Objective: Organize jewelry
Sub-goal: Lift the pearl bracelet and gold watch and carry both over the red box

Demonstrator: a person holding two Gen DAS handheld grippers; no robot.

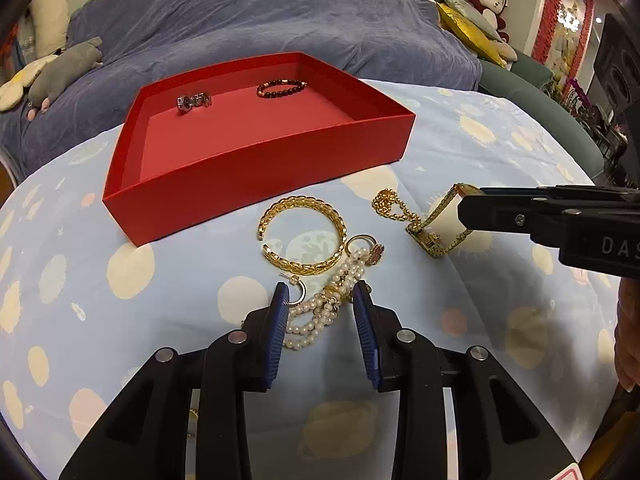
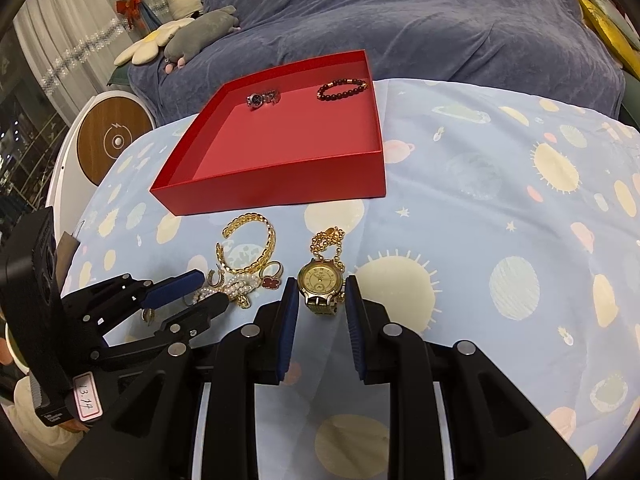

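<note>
A red tray (image 1: 256,160) (image 2: 280,192) holds a silver watch (image 1: 193,101) (image 2: 262,98) and a dark bead bracelet (image 1: 281,87) (image 2: 342,89). On the blue cloth lie a gold cuff (image 1: 304,236) (image 2: 250,250), a red-stone ring (image 1: 370,250) (image 2: 272,278), a pearl strand (image 1: 324,308) (image 2: 236,286), a gold chain (image 1: 390,204) (image 2: 328,242) and a gold watch (image 1: 440,220) (image 2: 320,282). My left gripper (image 1: 321,300) (image 2: 208,290) is open around the pearls. My right gripper (image 2: 321,298) (image 1: 466,212) is open, its pads on either side of the gold watch.
A small gold hoop earring (image 1: 298,290) lies by the left pad. A blue-covered sofa (image 1: 240,20) with plush toys (image 1: 64,68) stands behind the table. A round wooden side table (image 2: 114,140) is at the left.
</note>
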